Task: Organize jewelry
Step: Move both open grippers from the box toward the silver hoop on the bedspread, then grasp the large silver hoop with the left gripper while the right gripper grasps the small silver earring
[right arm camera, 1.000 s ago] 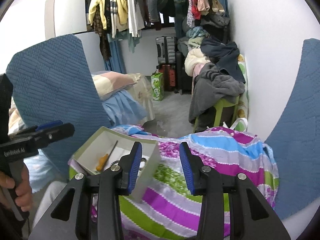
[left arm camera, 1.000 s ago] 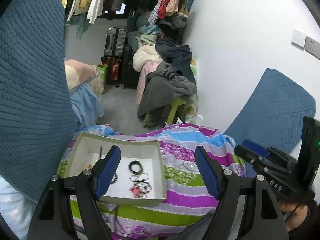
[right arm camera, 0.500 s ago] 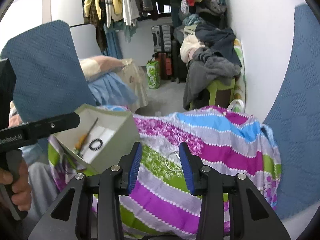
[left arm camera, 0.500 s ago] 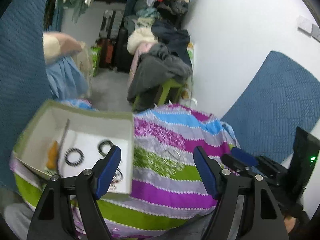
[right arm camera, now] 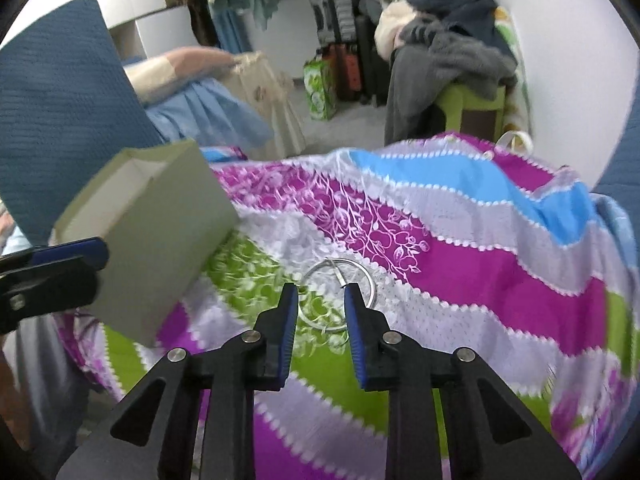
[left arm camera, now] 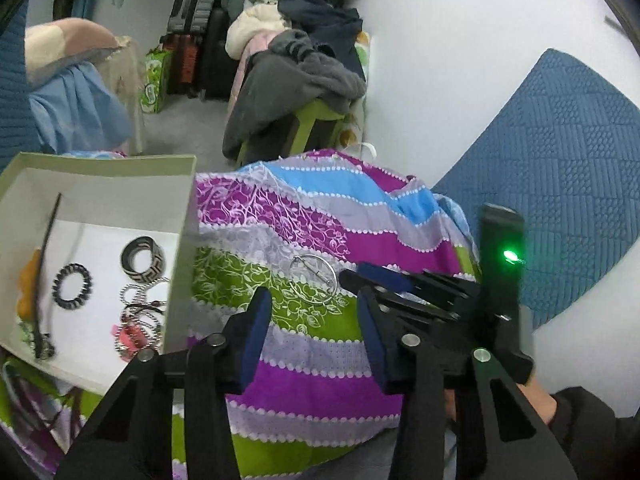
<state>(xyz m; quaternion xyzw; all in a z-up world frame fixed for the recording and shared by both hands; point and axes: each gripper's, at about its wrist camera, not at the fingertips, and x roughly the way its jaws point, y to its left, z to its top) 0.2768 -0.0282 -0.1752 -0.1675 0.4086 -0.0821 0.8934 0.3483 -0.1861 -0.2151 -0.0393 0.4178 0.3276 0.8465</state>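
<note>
A thin silver hoop (left arm camera: 312,257) lies flat on the striped floral cloth (left arm camera: 320,384), to the right of an open pale green box (left arm camera: 100,158). The box holds a patterned bangle (left arm camera: 143,260), a black beaded bracelet (left arm camera: 72,284), silver bead bracelets (left arm camera: 140,292) and an orange-handled tool (left arm camera: 28,280). My left gripper (left arm camera: 314,304) hovers just short of the hoop, its jaws closing with nothing between them. My right gripper (right arm camera: 321,294) is over the hoop (right arm camera: 340,261), jaws closing, the near arc between its tips but not pinched.
The box's outer wall (right arm camera: 160,240) stands left of the right gripper. Blue quilted cushions (left arm camera: 560,184) flank the cloth. Beyond its far edge are a clothes-piled green stool (left arm camera: 316,120), suitcases (left arm camera: 192,52) and a white wall (left arm camera: 460,40).
Both grippers have come down and forward toward the cloth. The hoop now sits right at their tips. The left jaws have narrowed a lot, the right jaws somewhat.
</note>
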